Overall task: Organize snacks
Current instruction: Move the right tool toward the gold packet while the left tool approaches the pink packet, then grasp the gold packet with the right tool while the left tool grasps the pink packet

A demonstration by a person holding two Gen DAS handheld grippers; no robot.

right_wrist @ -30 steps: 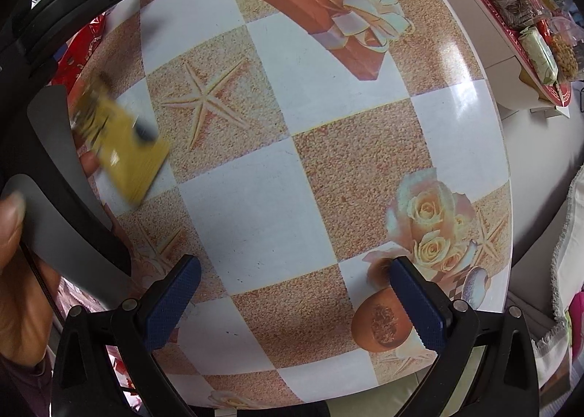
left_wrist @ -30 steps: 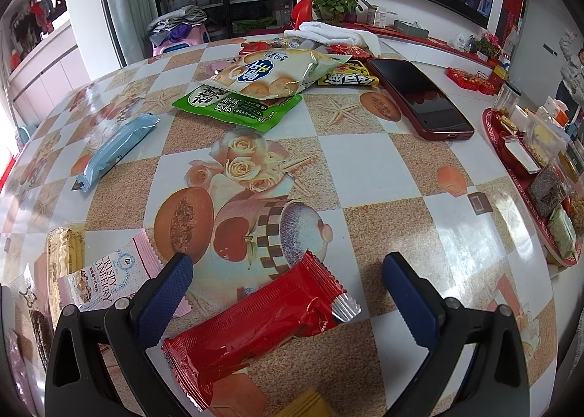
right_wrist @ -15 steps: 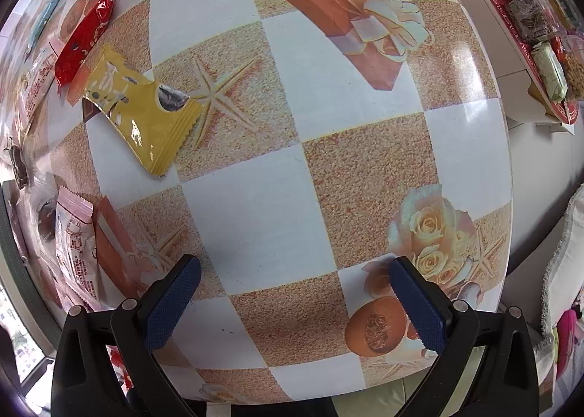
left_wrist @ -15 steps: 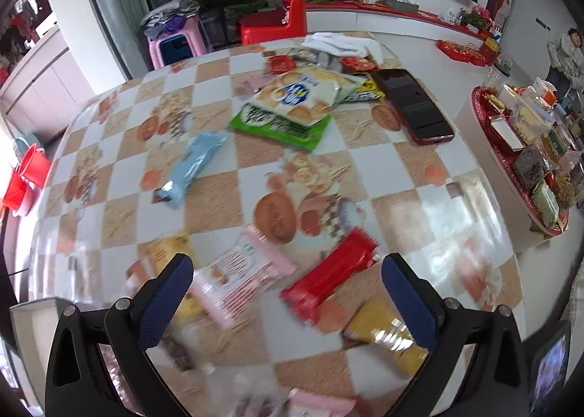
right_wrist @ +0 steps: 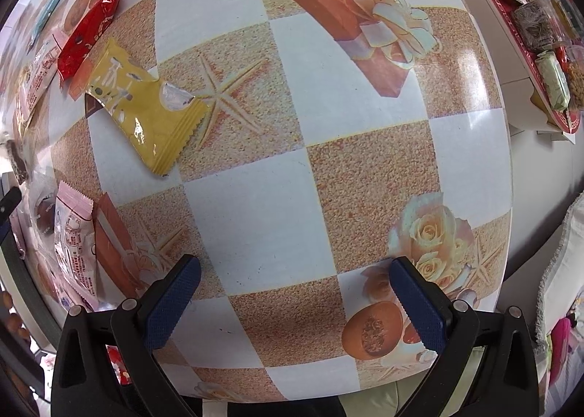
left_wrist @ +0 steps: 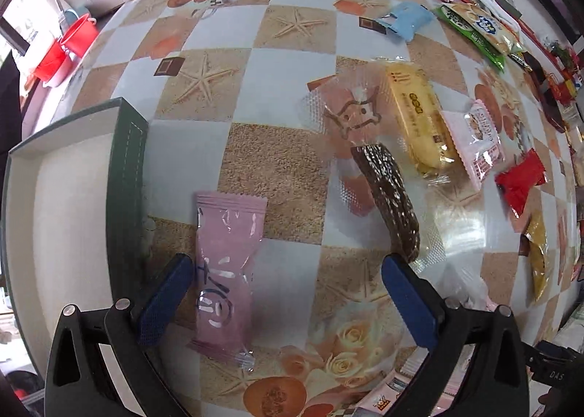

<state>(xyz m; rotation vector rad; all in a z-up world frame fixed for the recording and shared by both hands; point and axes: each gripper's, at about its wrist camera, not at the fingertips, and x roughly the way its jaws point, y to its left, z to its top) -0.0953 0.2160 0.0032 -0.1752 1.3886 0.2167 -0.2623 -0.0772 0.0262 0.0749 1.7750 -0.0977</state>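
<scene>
The left gripper [left_wrist: 286,293] hangs low over the checked, flower-printed tablecloth [left_wrist: 277,168] with its blue-padded fingers [left_wrist: 166,298] spread wide and nothing between the pads but air. A pale pink sealed plastic snack packet [left_wrist: 226,267] lies flat on the cloth inside that gap — close against the left finger, well clear of the right one. Its long axis runs roughly along the fingers' own line, so the pads would meet its narrow width; the judgement is that a small shift to the left is needed to centre it before closing.

Just left of the packet, near but apparently not touching, stands a dark green shallow cardboard box with a white inside [left_wrist: 127,176], which shows no snacks in the part visible — the likely destination. A dark brown glossy wrapped bar [left_wrist: 387,198] lies just ahead of the right finger and could be nudged.

The right gripper [right_wrist: 294,298] is likewise spread wide and holds nothing, over bare cloth. A yellow foil snack packet [right_wrist: 146,114] lies well ahead to its left, slantwise. The left hand is clearly the nearer to the pink packet.
</scene>
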